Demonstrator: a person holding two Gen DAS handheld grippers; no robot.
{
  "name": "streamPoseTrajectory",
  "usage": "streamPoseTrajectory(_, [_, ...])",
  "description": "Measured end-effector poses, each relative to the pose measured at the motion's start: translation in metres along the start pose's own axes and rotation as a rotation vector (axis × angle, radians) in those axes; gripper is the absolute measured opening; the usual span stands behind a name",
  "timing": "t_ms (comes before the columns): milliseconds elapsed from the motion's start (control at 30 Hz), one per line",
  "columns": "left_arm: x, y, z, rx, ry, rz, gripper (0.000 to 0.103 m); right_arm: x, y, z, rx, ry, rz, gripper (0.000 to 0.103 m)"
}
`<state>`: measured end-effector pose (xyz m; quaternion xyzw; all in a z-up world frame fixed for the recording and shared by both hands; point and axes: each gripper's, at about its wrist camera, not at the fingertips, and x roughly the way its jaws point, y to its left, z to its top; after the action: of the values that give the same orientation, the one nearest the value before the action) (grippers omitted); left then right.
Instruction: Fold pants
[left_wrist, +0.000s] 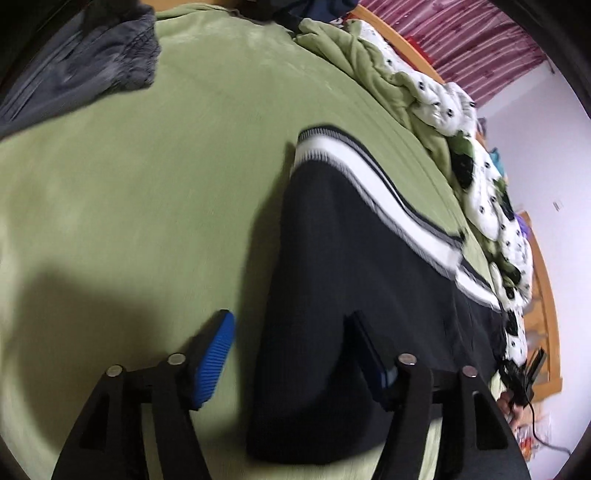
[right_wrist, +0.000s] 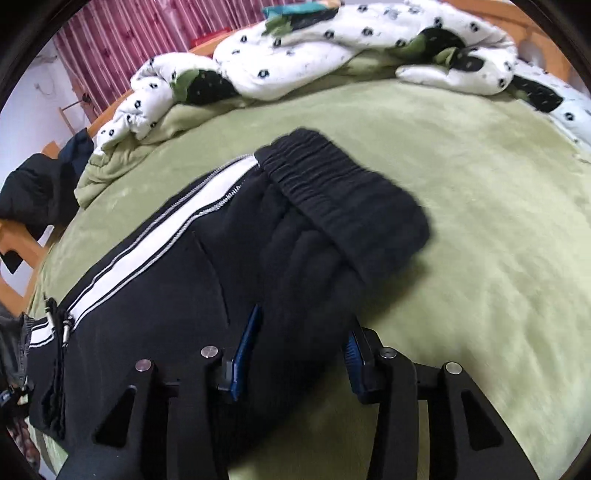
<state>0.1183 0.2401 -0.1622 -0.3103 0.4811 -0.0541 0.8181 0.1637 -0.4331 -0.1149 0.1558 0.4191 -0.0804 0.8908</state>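
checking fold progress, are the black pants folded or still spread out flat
Partly folded: the black pants have their elastic waistband doubled over on top of the fabric on the green blanket.

Illumination is even and indoor. Hard shadows fall on the green bedspread (left_wrist: 147, 192) at its lower left. Motion blur softens fabric; fisheye distortion curves all edges.

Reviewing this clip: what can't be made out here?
- Left wrist view: whether the left claw pinches the black pants; the fabric covers one pad.
- Right wrist view: the right claw's hold on the pants; folds hide the contact.
- Pants' lower end: cut off by both frames' bottom edges.
- Grey garment: blurred.
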Motion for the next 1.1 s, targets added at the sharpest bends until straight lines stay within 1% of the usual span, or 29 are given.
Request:
streamPoseTrajectory(33, [-0.003, 0.003, -0.007, -0.009, -0.007, -0.016, 0.070, -0.009, 0.000, -0.003, 0.007, -0.008, -0.012, 0.042])
streamPoseTrajectory(100, [-0.010, 0.010, -0.028, -0.048, -0.031, -0.061, 0.070, -0.027, 0.000, -0.007, 0.034, -0.024, -0.028, 0.042])
streamPoseTrajectory(167, [-0.013, 0.012, -0.037, -0.075, -0.057, -0.071, 0.070, -0.045, 0.008, -0.011, 0.069, -0.042, -0.025, 0.042])
streamPoseTrajectory(200, [-0.012, 0.010, -0.039, -0.086, -0.064, -0.061, 0.068, -0.052, 0.016, -0.012, 0.071, -0.053, -0.004, 0.042])
streamPoseTrajectory(233, [-0.010, 0.004, -0.040, -0.092, -0.068, -0.025, 0.061, -0.058, 0.024, -0.013, 0.067, -0.064, 0.016, 0.042])
streamPoseTrajectory(267, [-0.006, -0.001, -0.038, -0.084, -0.057, 0.008, 0.042, -0.063, 0.034, -0.013, 0.057, -0.078, 0.035, 0.042])
streamPoseTrajectory(300, [-0.002, -0.008, -0.035, -0.069, -0.040, 0.046, 0.035, -0.067, 0.050, -0.015, 0.032, -0.099, 0.052, 0.042])
streamPoseTrajectory(333, [-0.003, -0.019, -0.031, -0.044, -0.047, 0.084, 0.024, -0.069, 0.060, -0.016, 0.008, -0.111, 0.055, 0.042])
streamPoseTrajectory(367, [-0.009, -0.028, -0.029, -0.021, -0.063, 0.104, 0.020, -0.069, 0.074, -0.018, -0.026, -0.123, 0.046, 0.042])
streamPoseTrajectory(433, [-0.022, -0.056, -0.025, 0.069, -0.091, 0.169, 0.018, -0.068, 0.090, -0.023, -0.077, -0.146, 0.055, 0.042])
streamPoseTrajectory(467, [-0.030, -0.077, -0.024, 0.133, -0.115, 0.202, 0.017, -0.067, 0.094, -0.029, -0.102, -0.157, 0.068, 0.042])
streamPoseTrajectory(533, [-0.044, -0.122, -0.023, 0.258, -0.165, 0.230, 0.017, -0.064, 0.095, -0.035, -0.131, -0.146, 0.031, 0.042])
streamPoseTrajectory(567, [-0.049, -0.141, -0.024, 0.301, -0.183, 0.229, 0.016, -0.063, 0.095, -0.037, -0.148, -0.147, 0.012, 0.042])
streamPoseTrajectory(600, [-0.053, -0.166, -0.025, 0.351, -0.203, 0.210, 0.016, -0.063, 0.091, -0.040, -0.170, -0.154, -0.011, 0.042])
streamPoseTrajectory(633, [-0.055, -0.183, -0.027, 0.385, -0.211, 0.190, 0.016, -0.063, 0.087, -0.041, -0.177, -0.154, -0.027, 0.042])
streamPoseTrajectory(700, [-0.051, -0.223, -0.031, 0.447, -0.213, 0.146, 0.016, -0.061, 0.072, -0.042, -0.167, -0.142, -0.049, 0.042])
streamPoseTrajectory(767, [-0.037, -0.261, -0.040, 0.503, -0.202, 0.089, 0.016, -0.061, 0.055, -0.043, -0.143, -0.130, -0.072, 0.042])
streamPoseTrajectory(867, [-0.008, -0.309, -0.058, 0.575, -0.155, 0.025, 0.015, -0.070, 0.031, -0.049, -0.119, -0.146, -0.097, 0.042])
streamPoseTrajectory(967, [0.033, -0.357, -0.081, 0.645, -0.094, -0.025, 0.015, -0.076, 0.014, -0.050, -0.096, -0.167, -0.124, 0.042])
streamPoseTrajectory(1033, [0.055, -0.378, -0.100, 0.662, -0.052, -0.067, 0.015, -0.076, 0.004, -0.048, -0.067, -0.161, -0.123, 0.042])
streamPoseTrajectory(1100, [0.079, -0.396, -0.116, 0.652, 0.004, -0.140, 0.015, -0.076, -0.004, -0.045, -0.031, -0.156, -0.111, 0.042])
